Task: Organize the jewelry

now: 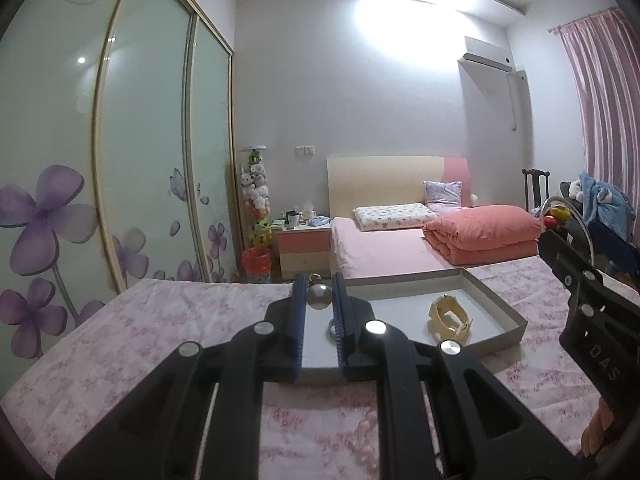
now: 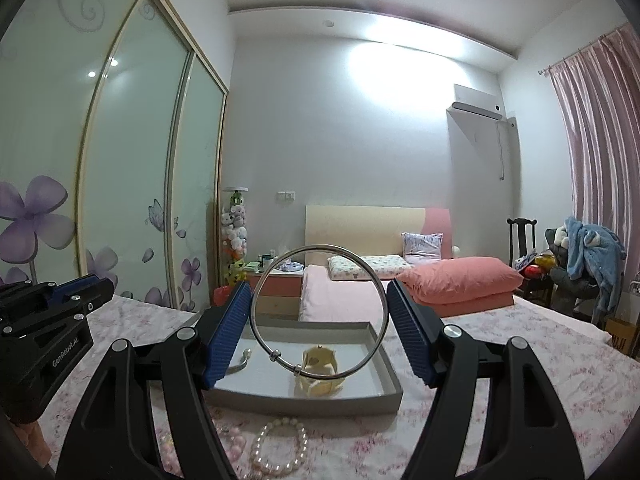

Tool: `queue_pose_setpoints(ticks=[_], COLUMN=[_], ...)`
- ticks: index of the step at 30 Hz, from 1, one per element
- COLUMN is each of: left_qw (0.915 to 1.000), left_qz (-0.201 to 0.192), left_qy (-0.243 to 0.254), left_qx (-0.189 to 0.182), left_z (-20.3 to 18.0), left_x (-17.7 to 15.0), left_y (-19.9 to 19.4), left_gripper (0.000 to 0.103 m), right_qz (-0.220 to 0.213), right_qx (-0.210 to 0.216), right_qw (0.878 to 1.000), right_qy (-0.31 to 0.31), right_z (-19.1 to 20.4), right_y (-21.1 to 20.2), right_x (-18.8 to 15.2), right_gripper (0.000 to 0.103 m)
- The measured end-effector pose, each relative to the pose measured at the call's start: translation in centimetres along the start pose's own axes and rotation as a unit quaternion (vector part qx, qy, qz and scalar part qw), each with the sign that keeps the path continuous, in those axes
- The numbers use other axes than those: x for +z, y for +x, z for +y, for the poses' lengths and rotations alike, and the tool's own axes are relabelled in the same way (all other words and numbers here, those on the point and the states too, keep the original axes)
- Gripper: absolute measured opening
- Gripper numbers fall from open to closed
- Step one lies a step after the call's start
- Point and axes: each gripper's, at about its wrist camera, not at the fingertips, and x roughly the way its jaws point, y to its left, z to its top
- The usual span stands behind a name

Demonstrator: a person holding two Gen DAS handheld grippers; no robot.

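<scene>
Right wrist view: right gripper [image 2: 318,316] pinches a silver bangle [image 2: 319,312] (upright) above the tray [image 2: 386,364].

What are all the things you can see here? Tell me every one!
silver bangle: one, silver, upright between right gripper's pads
round pendant: one, silver, pinched in left gripper
tray: one, grey, on floral cloth
cream band: one, cream, inside tray
pearl bracelet: one, white, on cloth before tray
bed: one, pink, behind
folded quilt: one, salmon, on bed
wardrobe: one, pale green, left wall
left gripper: black, blue pads
right gripper: black, blue pads
</scene>
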Motion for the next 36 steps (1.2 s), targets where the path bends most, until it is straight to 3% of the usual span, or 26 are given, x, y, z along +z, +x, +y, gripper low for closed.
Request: queue_pose_setpoints(ticks=[4,11,17,23,25,27,36], left_qw=[0.9994,0.9927,0.9816,0.9714,0.9681,0.9659,0.9709], left_qz=[0.028,0.110,0.177,0.218,0.228,0.232,0.208], left_qy=[-0.012,-0.033,-0.037,-0.044,-0.054,-0.067,-0.086], left_qx=[-0.014,-0.037,-0.062,-0.085,-0.089,-0.094,-0.081], left_z=[0.1,-0.3,-1.5,-1.9,-1.6,-1.3,3.3], left_x=[0.5,-0.3,-2.2,-3.1,-3.3,-3.2,-2.0], left_y=[3.3,11.6,16.8,19.8,20.3,20.2,14.6], left_gripper=[0.014,0.014,0.014,0.016,0.030,0.035,0.038], right_qz=[0.028,0.120,0.230,0.289,0.299,0.297,0.235], right_qx=[0.010,0.024,0.035,0.056,0.066,0.073,0.083], right_qw=[1.000,0.992,0.969,0.947,0.943,0.941,0.958], right_qy=[0.009,0.036,0.085,0.126,0.134,0.141,0.142], right_z=[-0.7,-1.8,-2.9,-3.2,-3.3,-3.7,-5.4], right_y=[3.1,9.7,15.1,17.9,18.1,17.9,11.6], right_x=[-0.2,-2.3,-4.9,-5.9,-6.1,-5.8,-1.8], right_gripper=[0.070,0.070,0.070,0.070,0.070,0.072,0.075])
